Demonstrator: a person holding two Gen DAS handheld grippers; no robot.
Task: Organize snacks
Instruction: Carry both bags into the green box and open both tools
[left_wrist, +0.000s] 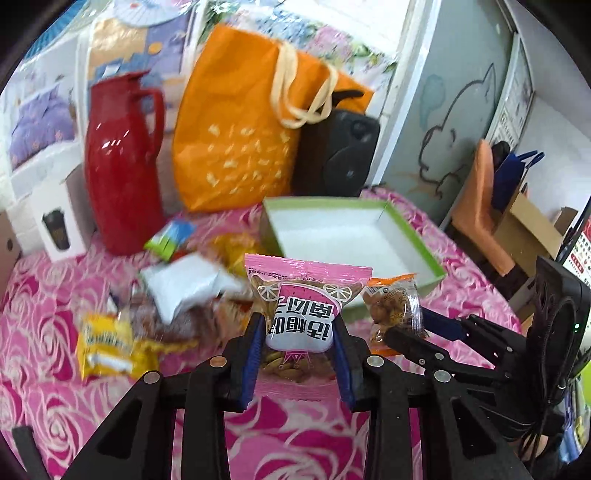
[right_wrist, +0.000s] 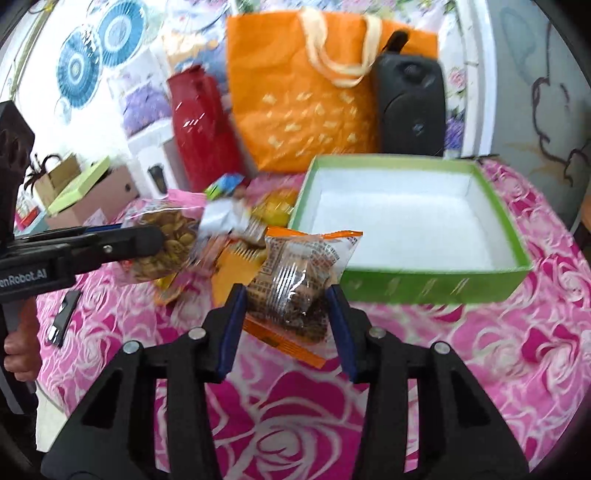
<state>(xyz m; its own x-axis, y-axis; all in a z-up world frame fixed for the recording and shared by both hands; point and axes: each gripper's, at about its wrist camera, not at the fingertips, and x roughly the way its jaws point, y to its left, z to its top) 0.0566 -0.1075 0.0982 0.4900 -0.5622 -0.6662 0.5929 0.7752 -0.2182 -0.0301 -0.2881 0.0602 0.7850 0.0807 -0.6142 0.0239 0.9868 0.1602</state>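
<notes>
pink snack packet (left_wrist: 301, 317) pinched in left tongs (left_wrist: 300, 345); orange snack packet (right_wrist: 295, 280) pinched in right tongs (right_wrist: 286, 321).

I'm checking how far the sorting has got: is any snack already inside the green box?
No. In the right wrist view the green box shows only its bare white bottom, with no packet lying in it.

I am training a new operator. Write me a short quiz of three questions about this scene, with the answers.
1. True or false: the green box already holds snacks.
2. Which packet does the left gripper grip? A) the pink packet B) the yellow packet C) the white packet
3. Fill in: the right gripper holds the ______ packet.

Key: 1 false, the box is empty. 2 A. 3 orange.
</notes>
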